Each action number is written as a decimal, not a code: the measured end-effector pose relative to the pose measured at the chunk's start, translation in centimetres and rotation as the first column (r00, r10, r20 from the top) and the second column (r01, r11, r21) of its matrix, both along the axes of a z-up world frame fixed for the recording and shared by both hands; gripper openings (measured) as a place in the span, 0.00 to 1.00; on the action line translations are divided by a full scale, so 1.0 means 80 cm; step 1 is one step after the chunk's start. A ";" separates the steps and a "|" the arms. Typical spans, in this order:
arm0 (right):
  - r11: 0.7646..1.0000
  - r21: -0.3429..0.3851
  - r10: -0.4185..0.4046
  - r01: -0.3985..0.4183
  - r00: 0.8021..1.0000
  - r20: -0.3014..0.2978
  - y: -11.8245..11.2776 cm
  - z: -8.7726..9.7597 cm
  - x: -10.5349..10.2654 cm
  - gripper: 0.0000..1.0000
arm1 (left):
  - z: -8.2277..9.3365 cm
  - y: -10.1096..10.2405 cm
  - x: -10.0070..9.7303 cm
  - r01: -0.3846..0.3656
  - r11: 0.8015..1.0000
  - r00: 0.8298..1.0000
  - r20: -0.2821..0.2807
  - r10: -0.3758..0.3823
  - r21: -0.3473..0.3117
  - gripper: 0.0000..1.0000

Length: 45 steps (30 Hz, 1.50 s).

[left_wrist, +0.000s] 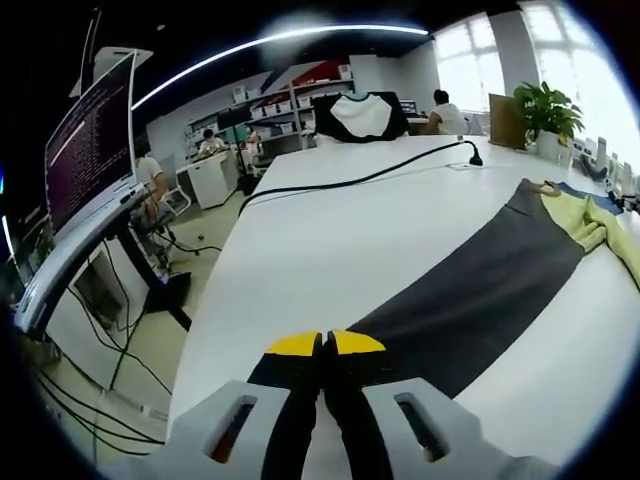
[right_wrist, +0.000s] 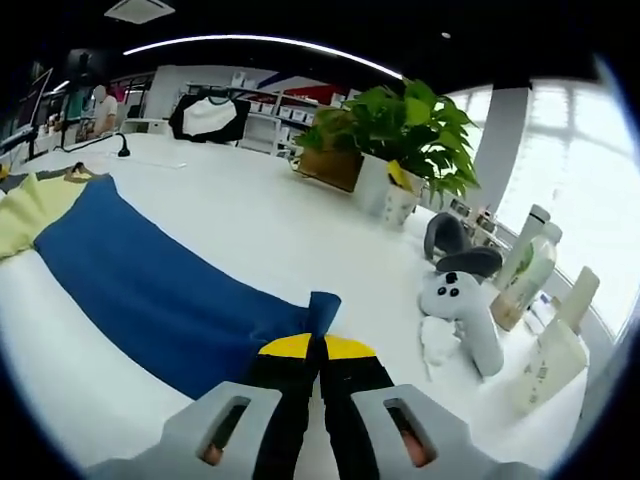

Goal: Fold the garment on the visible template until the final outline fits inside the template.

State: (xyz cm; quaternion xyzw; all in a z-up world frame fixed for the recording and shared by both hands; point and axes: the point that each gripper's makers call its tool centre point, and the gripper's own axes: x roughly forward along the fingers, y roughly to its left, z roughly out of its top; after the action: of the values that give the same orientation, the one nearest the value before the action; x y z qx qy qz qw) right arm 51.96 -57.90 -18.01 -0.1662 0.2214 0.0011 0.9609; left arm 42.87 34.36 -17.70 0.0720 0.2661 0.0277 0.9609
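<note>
At left tool point(left_wrist: 322, 343) tip, jaws pressed together on grey sleeve point(left_wrist: 470, 300) end | right tool point(right_wrist: 318, 347) likewise pinched blue sleeve point(right_wrist: 170, 285) cuff | garment's yellow body point(left_wrist: 600, 225) lay ahead on tabletop point(left_wrist: 330, 250) | I judged risk: thin pinch slipping, uneven fold.

in the left gripper view the sleeve point(left_wrist: 470, 300) lies on the table point(left_wrist: 320, 250), running from just before the left gripper point(left_wrist: 327, 343) away to the right; a cable point(left_wrist: 350, 182) crosses the table behind it, and a monitor point(left_wrist: 92, 140) stands off the table's left edge. in the right gripper view the other sleeve point(right_wrist: 160, 290) runs from the right gripper point(right_wrist: 318, 347) back to the left, with a plant point(right_wrist: 395, 140) behind on the table, and a controller point(right_wrist: 462, 300) and bottles point(right_wrist: 530, 270) to the right.
</note>
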 end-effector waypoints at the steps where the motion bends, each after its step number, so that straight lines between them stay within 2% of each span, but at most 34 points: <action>1: 1.000 -0.002 0.000 0.000 1.000 -0.001 0.000 0.000 0.000 0.00 | 0.000 0.000 0.000 0.000 1.000 1.000 -0.001 0.000 0.002 0.03; 7: 1.000 0.004 -0.002 0.002 1.000 -0.007 -0.004 -0.004 0.002 0.00 | -0.005 0.001 -0.002 0.001 1.000 1.000 -0.010 0.000 0.018 0.03; 16: 1.000 -0.013 0.003 -0.004 1.000 -0.013 -0.004 -0.004 0.003 0.00 | -0.006 0.004 -0.005 -0.004 1.000 1.000 -0.013 0.004 0.000 0.03; 22: 1.000 0.015 -0.009 0.009 1.000 -0.019 -0.006 -0.004 0.003 0.00 | -0.006 0.002 -0.007 -0.007 1.000 1.000 -0.015 0.007 -0.004 0.03; 30: 0.999 0.047 -0.023 0.024 1.000 -0.018 -0.004 -0.005 0.006 0.00 | -0.002 -0.004 -0.012 0.026 0.997 0.998 -0.051 -0.022 0.072 0.03; 36: 0.999 0.047 -0.006 0.007 1.000 -0.007 -0.002 -0.001 0.003 0.00 | 0.001 -0.003 -0.011 0.022 0.998 0.999 -0.048 -0.019 0.064 0.03; 38: 0.998 0.068 -0.010 0.010 1.000 0.001 -0.004 0.002 0.000 0.01 | 0.000 -0.007 -0.013 0.058 0.995 0.997 -0.055 -0.054 0.077 0.03; 39: 0.997 0.079 -0.014 0.014 1.000 0.004 -0.006 0.003 -0.001 0.03 | -0.003 -0.012 -0.016 0.119 0.988 0.991 -0.078 -0.112 0.093 0.03; 40: 0.996 0.091 -0.018 0.017 1.000 0.009 -0.009 0.006 -0.002 0.04 | -0.006 -0.011 -0.019 0.057 0.998 0.995 -0.081 -0.055 0.026 0.04; 42: 0.997 0.078 -0.032 0.029 0.999 0.038 -0.017 0.013 -0.004 0.05 | -0.001 -0.004 -0.018 0.058 0.998 0.997 -0.060 -0.057 0.029 0.06; 45: 0.997 0.074 -0.034 0.029 0.998 0.059 -0.026 0.019 -0.007 0.13 | 0.006 -0.003 -0.022 0.055 0.997 0.998 -0.035 -0.053 0.052 0.10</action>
State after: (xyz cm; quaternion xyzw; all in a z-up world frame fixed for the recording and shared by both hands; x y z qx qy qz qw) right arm 51.41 -59.95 -16.52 -0.1272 0.1948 -0.0109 0.9725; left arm 41.08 34.15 -17.22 0.1050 0.2791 0.0077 0.9545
